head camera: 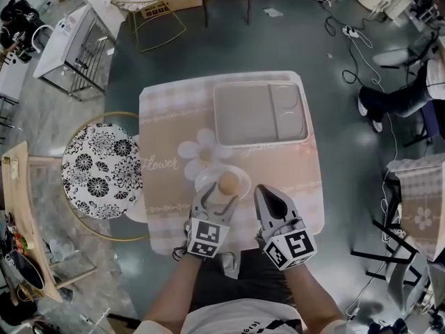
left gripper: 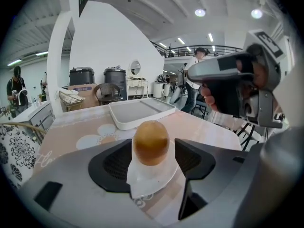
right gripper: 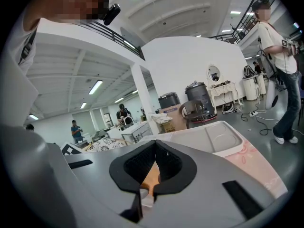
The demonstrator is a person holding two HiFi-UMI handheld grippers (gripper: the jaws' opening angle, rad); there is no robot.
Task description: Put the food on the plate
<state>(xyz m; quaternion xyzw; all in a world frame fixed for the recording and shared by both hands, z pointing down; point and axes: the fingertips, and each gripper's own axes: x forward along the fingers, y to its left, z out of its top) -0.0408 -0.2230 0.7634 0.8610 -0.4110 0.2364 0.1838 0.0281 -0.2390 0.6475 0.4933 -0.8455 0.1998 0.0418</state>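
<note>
Brown food (left gripper: 150, 142) stands on the white plate (left gripper: 156, 178): I judge placement complete and withdrawal pending.
I read the left gripper (left gripper: 153, 159) as released. Its jaws flank the food, with a thin gap visible at the right jaw and the left jaw very close. The food sits between them, upright on the plate, near the front edge of the table (head camera: 167, 110). My next move calls for backing straight off without nudging it. The right gripper (right gripper: 153, 167) is clenched on nothing, just beside the left.
</note>
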